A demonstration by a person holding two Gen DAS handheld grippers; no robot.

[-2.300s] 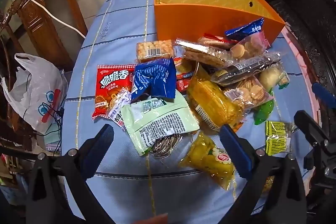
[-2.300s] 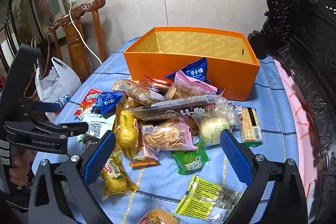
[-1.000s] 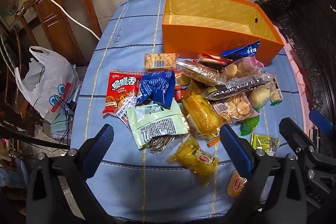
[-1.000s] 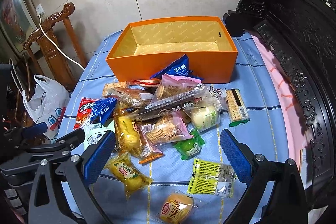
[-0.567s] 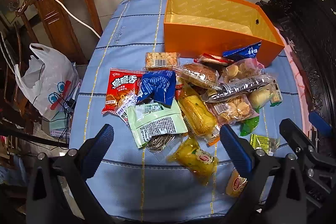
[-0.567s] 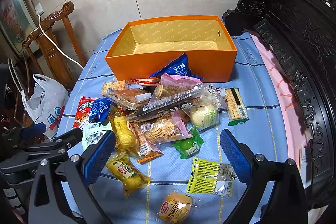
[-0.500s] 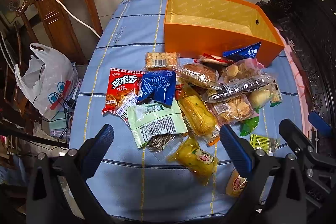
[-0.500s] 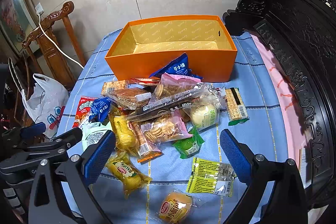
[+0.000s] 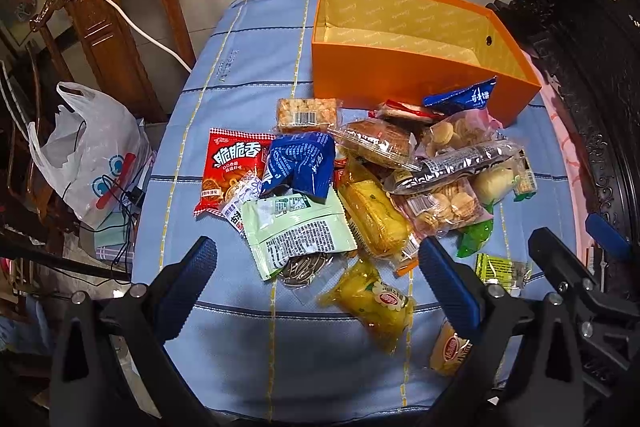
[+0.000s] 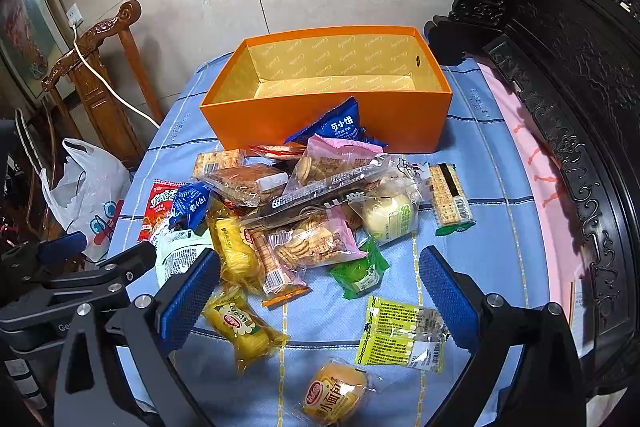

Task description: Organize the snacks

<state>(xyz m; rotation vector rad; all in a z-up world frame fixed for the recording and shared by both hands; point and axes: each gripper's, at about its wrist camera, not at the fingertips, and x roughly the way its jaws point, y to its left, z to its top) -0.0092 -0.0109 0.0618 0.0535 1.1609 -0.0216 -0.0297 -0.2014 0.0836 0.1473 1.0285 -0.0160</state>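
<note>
From your left wrist, your left gripper (image 9: 318, 273) hung spread wide and held nothing above the heaped snack packets (image 9: 360, 179); the open orange cardboard box (image 9: 404, 67) lay crosswise behind them. From your right wrist, your right gripper (image 10: 320, 283) also gaped, with bare blue tablecloth (image 10: 500, 227) rightward; overlapping wrappers hid the lower packets.

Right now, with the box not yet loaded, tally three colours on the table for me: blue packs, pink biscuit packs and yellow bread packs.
blue packs: 2
pink biscuit packs: 2
yellow bread packs: 3
Total: 7
</note>
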